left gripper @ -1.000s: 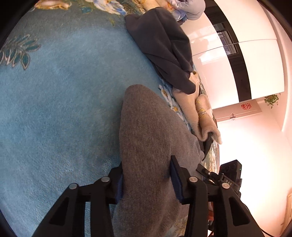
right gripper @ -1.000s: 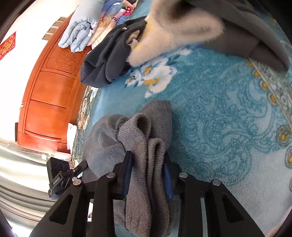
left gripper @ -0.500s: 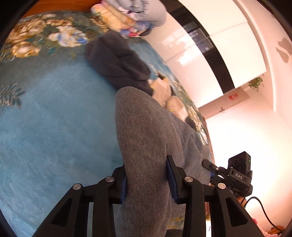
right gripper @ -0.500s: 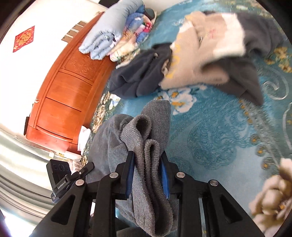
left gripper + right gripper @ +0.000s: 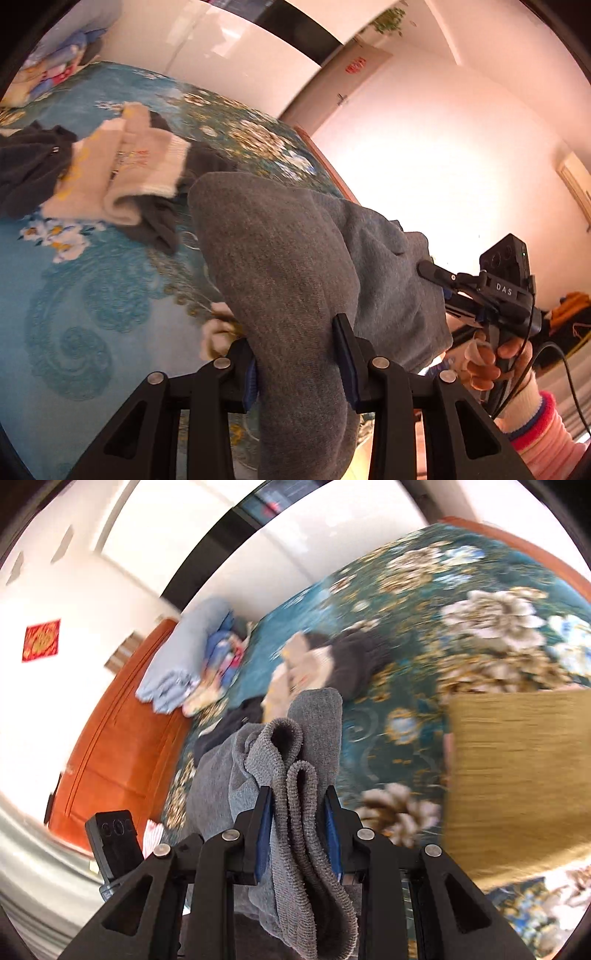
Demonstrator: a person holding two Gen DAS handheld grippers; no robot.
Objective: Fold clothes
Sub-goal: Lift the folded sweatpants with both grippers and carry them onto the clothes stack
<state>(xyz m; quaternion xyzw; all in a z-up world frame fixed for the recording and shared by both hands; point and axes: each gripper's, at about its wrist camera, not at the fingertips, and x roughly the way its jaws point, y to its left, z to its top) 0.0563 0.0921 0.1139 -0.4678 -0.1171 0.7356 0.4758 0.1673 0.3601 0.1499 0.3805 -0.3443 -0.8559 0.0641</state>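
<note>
Altogether two claws (image 5: 300, 363) (image 5: 297, 829), one grey garment (image 5: 280, 258).

Left tongs (image 5: 300, 350): my blue pads pinch a thick fold of grey garment (image 5: 280, 266), pointing downward.
Right tongs (image 5: 298, 830): clamped on bunched ribbed grey cloth.
Right hand (image 5: 495, 360): wrapped round the handle at right, pink cuff at the wrist.

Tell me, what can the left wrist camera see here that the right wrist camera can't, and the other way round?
Only the left wrist view shows the person's hand holding the right gripper, and a door. Only the right wrist view shows the wooden headboard, a red wall decoration and a mustard cloth. Both show the grey garment clamped in the jaws, the floral blanket and the clothes pile.
</note>
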